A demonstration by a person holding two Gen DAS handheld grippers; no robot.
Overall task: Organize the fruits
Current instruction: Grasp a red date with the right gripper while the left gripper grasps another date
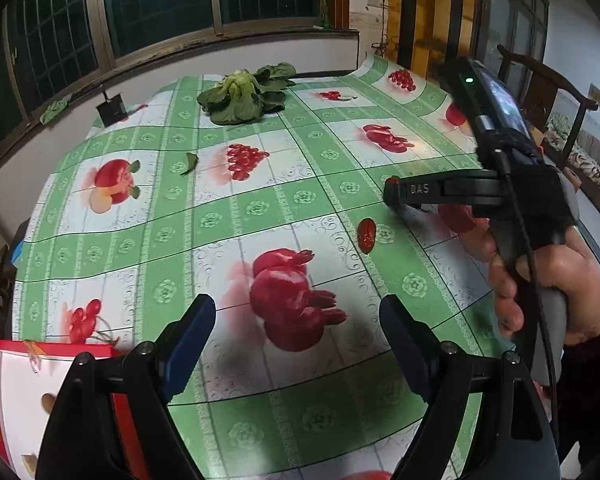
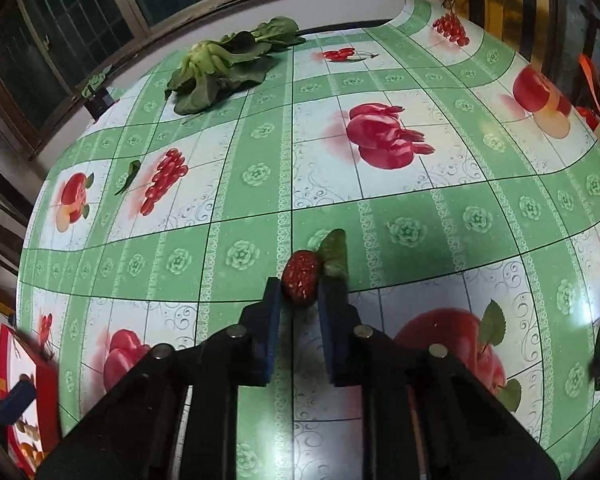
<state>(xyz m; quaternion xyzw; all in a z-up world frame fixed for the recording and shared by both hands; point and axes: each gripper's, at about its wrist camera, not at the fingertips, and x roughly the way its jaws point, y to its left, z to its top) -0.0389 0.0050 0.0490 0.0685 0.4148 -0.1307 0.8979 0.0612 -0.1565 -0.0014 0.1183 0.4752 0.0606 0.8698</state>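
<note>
Right wrist view shows my right hand-held gripper [image 2: 300, 296] clenched on a red date [image 2: 299, 281], a small wrinkled dried fruit pinched at the tips of the two blue pads [image 2: 274, 320]. It sits between the very ends of the fingers, right at the surface of the table [image 2: 420, 216], with a darker green patch just past it that I cannot identify.

I judge the date to be light, a bit leathery and slightly springy, with a hard pit inside, so a modest squeeze across its narrow middle should do. Held this near the pad tips, it could roll or pop out if I tilt too fast; a deeper seat would be safer.

My left hand-held gripper [image 1: 296, 332] hangs released, fingers spread wide over a printed pomegranate on the tablecloth, with nothing between them. A second red date [image 1: 366, 235] lies on the cloth ahead of it and a little to the right, just short of my right gripper's tip as seen from that side.

Down at the left gripper's near left is a red-edged box [image 1: 4, 392], perhaps where the fruit belongs. Far beyond both grippers lies a leafy green vegetable [image 2: 220, 68], with one loose leaf [image 2: 129, 176] off to the left.
</note>
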